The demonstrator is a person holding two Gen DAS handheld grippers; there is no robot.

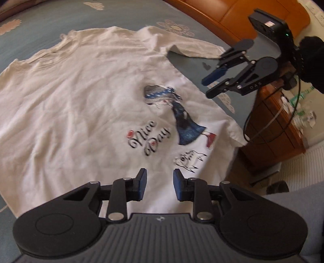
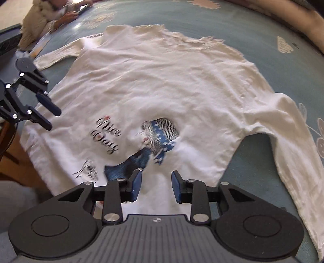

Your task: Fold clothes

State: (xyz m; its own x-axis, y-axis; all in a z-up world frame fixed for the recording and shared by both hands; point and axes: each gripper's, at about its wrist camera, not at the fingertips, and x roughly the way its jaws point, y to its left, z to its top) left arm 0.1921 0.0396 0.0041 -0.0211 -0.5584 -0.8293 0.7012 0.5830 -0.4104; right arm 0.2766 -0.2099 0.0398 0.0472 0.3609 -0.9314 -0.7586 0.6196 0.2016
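White cotton shirt [image 1: 85,97] lies spread flat and face up on the bed [image 1: 50,24], long sleeves out, creased, with a blue-and-black figure print [image 1: 178,113] and script lettering near its hem. From the left wrist view one sleeve [image 1: 194,47] reaches toward 1 o'clock; from the right wrist view the other sleeve [image 2: 293,145] runs down toward 4 o'clock. The left gripper [image 1: 159,185] hovers over the hem, jaws partly apart, nothing between them. The right gripper [image 2: 155,185] hangs likewise above the print, partly open and empty. Neither touches the cloth. The bedspread is grey-blue with pale flower motifs. Beyond the bed's edge at 2 o'clock stands orange-brown wooden furniture [image 1: 273,125]. A person [image 2: 52,14] in beige leans on the bed at 11 o'clock in the right wrist view.
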